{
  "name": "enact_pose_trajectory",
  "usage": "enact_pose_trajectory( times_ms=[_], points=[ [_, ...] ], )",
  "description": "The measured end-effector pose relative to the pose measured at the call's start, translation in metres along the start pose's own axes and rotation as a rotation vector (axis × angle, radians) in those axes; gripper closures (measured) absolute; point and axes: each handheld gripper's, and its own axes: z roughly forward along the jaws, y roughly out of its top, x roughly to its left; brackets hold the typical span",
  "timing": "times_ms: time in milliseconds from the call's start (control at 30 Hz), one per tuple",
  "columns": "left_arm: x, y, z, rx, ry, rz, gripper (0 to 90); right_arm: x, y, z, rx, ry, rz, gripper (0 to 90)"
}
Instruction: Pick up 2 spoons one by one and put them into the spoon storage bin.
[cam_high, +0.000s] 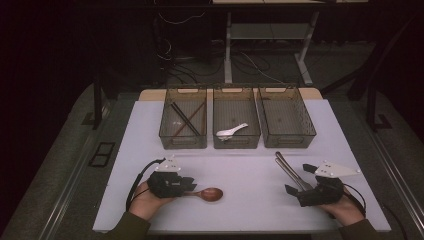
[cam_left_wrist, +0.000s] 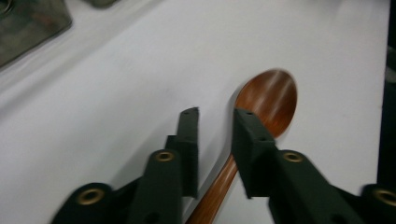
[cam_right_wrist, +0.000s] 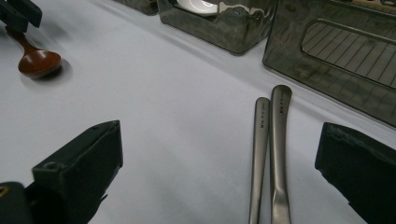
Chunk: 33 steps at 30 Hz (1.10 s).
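White surface (cam_high: 250, 200) under dim light, dark floor and cables beyond. Nearest the person's edge: left gripper (cam_high: 189, 186) held low at the left, pointing toward the middle of the surface, with the wooden spoon (cam_high: 207, 194) lying flat right at its tips. Spoon handle running back under the gripper, brown bowl sticking out past the tips toward the centre. Seen closer from the left gripper view: left gripper (cam_left_wrist: 215, 135) with jaws parted a little, handle of the wooden spoon (cam_left_wrist: 268, 100) passing through the gap between them, nearer the right-hand jaw; contact with the pads impossible to tell, a slim gap visible on the other side. No firm clamp visible.

At the right, equally near: right gripper (cam_high: 300, 181) with jaws spread wide and nothing clamped. Two metal utensils (cam_high: 289, 171) lying side by side, touching, handles aimed toward the trays, lower ends reaching in between the wide jaws. From the right gripper view: right gripper (cam_right_wrist: 219, 163) open, metal utensils (cam_right_wrist: 271, 154) between the jaws without touching either.

Farther off, three dark see-through trays in a row at the back edge: left tray (cam_high: 165, 130) holding crossed chopsticks (cam_high: 186, 120), middle tray (cam_high: 216, 130) holding a white ceramic spoon (cam_high: 231, 132), right tray (cam_high: 309, 127) with nothing discernible inside.
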Motion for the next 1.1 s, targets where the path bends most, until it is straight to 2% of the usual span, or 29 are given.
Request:
enact_pose_trajectory(
  times_ms=[167, 333, 600, 700, 733, 767, 800, 833, 900, 1067, 1100],
  points=[
    [-0.006, 0.009, 0.013, -0.021, -0.060, -0.006, 56.3, 0.000, 0.000, 0.000, 0.001, 0.000, 0.000, 0.4],
    [-0.013, 0.016, 0.029, 0.014, -0.078, 0.022, 50.7, 0.000, 0.000, 0.000, 0.002, 0.000, 0.001, 0.4],
    [-0.018, 0.016, 0.041, 0.067, -0.076, 0.051, 48.3, 0.000, 0.000, 0.000, 0.002, -0.002, -0.002, 0.4],
    [-0.019, 0.015, 0.044, 0.090, -0.070, 0.079, 47.5, 0.000, 0.000, 0.000, 0.002, -0.002, 0.000, 0.4],
    [-0.020, 0.014, 0.045, 0.100, -0.068, 0.075, 47.0, 0.000, 0.000, 0.000, 0.002, -0.002, 0.000, 0.4],
    [-0.020, 0.015, 0.046, 0.110, -0.065, 0.095, 46.9, 0.000, 0.000, 0.000, 0.002, -0.002, 0.000, 0.4],
    [-0.021, 0.014, 0.047, 0.115, -0.065, 0.093, 46.5, 0.000, 0.000, 0.000, 0.002, -0.001, -0.001, 0.4],
    [-0.022, 0.014, 0.047, 0.113, -0.061, 0.105, 46.1, 0.000, 0.000, 0.000, 0.002, -0.002, -0.001, 0.4],
    [-0.024, 0.014, 0.047, 0.116, -0.066, 0.100, 45.8, 0.000, 0.000, 0.000, 0.002, -0.002, -0.001, 0.5],
    [-0.026, 0.014, 0.047, 0.124, -0.061, 0.148, 46.0, 0.000, 0.000, 0.000, 0.001, -0.002, -0.003, 0.4],
    [-0.027, 0.013, 0.046, 0.133, -0.066, 0.141, 46.5, 0.000, 0.000, 0.000, 0.000, -0.002, -0.003, 0.4]
  ],
)
